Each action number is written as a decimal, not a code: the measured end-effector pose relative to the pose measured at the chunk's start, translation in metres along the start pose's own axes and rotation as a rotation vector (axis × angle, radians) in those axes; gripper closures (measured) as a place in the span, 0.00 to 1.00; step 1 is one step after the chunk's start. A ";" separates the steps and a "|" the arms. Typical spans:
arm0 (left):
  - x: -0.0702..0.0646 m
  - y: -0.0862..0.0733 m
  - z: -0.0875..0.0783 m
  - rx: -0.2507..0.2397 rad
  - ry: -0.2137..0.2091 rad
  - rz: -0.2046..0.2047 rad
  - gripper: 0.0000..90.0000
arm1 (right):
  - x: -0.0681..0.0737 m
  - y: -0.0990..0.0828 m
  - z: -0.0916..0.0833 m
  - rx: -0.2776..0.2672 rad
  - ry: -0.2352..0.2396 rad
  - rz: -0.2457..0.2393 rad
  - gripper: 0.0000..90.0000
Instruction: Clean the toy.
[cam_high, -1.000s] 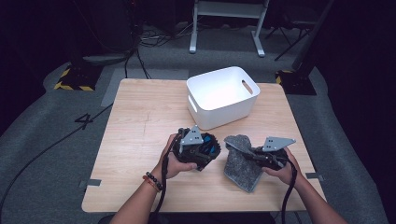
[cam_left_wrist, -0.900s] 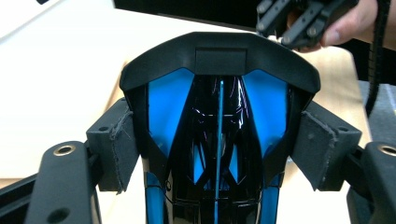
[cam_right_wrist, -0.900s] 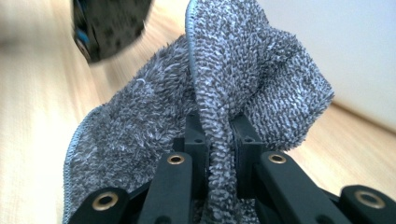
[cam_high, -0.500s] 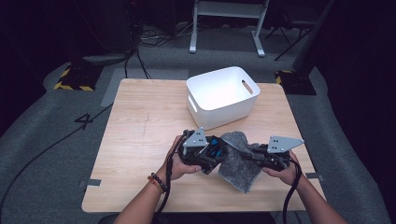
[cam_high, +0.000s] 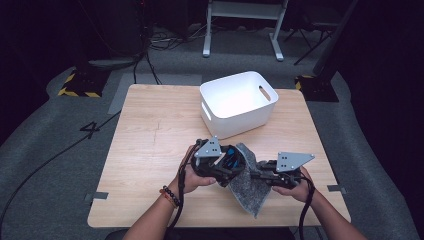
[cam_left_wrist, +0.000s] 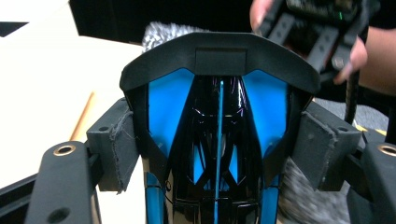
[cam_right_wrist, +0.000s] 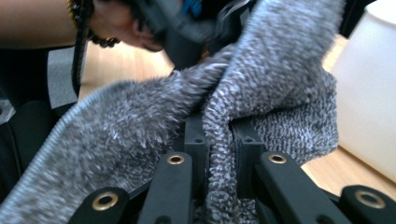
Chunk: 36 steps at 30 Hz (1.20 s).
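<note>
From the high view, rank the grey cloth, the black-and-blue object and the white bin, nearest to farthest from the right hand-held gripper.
1. Grey cloth: pinched in the right hand-held gripper.
2. Black-and-blue object: just left, in the left hand-held gripper.
3. White bin: farther back on the table.

The high view looks forward and down from above the person's side, taking in the whole surface (cam_high: 150, 130). Each of the 2 claw views sits very close, looking along its own jaws. All 3 views share the grey cloth (cam_high: 250, 185) (cam_left_wrist: 163, 32) (cam_right_wrist: 275, 74) near the front edge.
</note>
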<state>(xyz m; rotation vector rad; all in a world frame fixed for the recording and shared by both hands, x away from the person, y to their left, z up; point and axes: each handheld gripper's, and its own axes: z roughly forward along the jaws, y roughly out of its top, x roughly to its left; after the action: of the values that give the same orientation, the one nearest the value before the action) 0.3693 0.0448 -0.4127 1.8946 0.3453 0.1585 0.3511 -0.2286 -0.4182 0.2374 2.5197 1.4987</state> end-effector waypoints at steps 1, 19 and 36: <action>0.001 0.000 -0.001 -0.007 -0.008 -0.008 0.28 | 0.001 0.000 0.002 0.005 0.007 0.001 0.89; -0.008 0.013 -0.006 -0.100 -0.044 0.003 0.28 | 0.011 -0.022 0.044 0.217 0.064 -0.054 0.89; 0.010 -0.003 -0.002 -0.029 -0.083 -0.010 0.28 | 0.001 -0.003 0.005 0.142 -0.002 -0.056 0.89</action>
<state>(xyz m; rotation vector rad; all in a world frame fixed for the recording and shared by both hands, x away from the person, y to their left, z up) 0.3774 0.0504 -0.4150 1.8647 0.2946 0.0772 0.3516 -0.2260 -0.4234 0.1877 2.6109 1.3003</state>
